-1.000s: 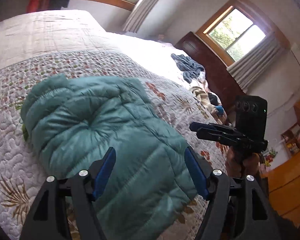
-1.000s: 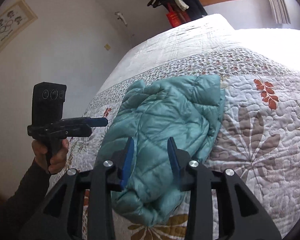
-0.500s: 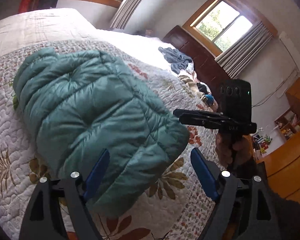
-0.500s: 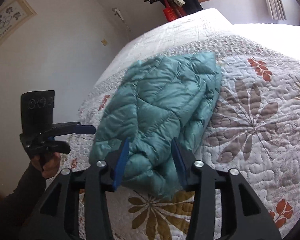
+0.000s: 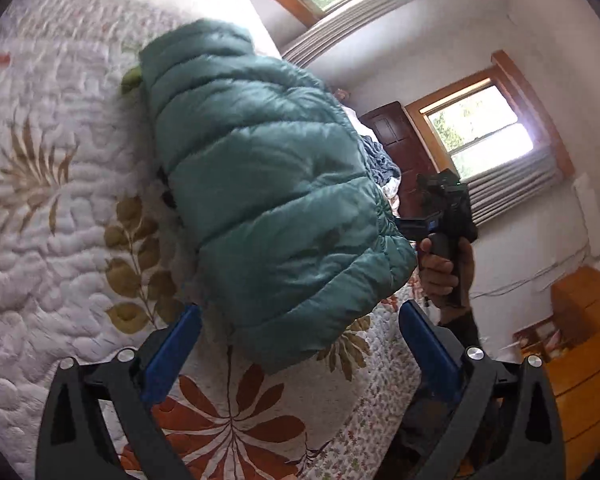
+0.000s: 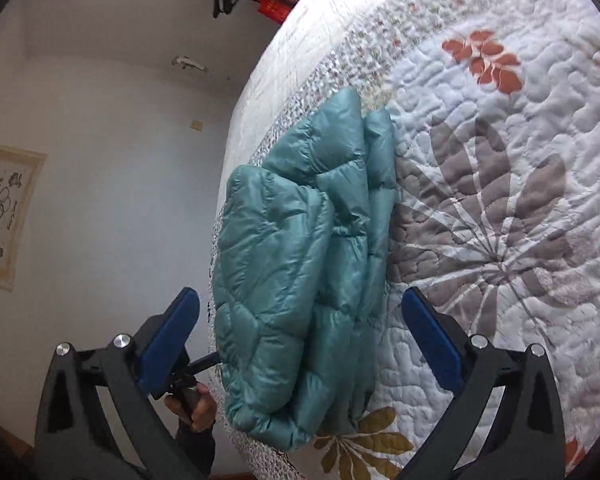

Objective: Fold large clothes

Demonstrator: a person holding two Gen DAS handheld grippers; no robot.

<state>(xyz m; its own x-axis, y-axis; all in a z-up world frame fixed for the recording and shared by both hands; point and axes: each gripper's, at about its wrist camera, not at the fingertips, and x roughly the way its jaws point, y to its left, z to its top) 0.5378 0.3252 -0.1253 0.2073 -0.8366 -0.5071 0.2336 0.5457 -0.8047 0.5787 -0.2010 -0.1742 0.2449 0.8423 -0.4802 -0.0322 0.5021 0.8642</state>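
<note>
A: left gripper (image 5: 296, 344)?
B: blue pads spread wide; holds nothing; the teal puffer jacket (image 5: 268, 184) lies between and beyond the tips, contact unclear.

A: right gripper (image 6: 300, 320)?
B: same, fingers far apart; gripping nothing; jacket hem sits between the pads, no pinch visible.

A: jacket location?
B: folded into a bundle on the floral quilt (image 6: 500, 200), near the bed's edge; a hand (image 5: 444, 268) grips the right gripper's handle just beside the bundle.
</note>
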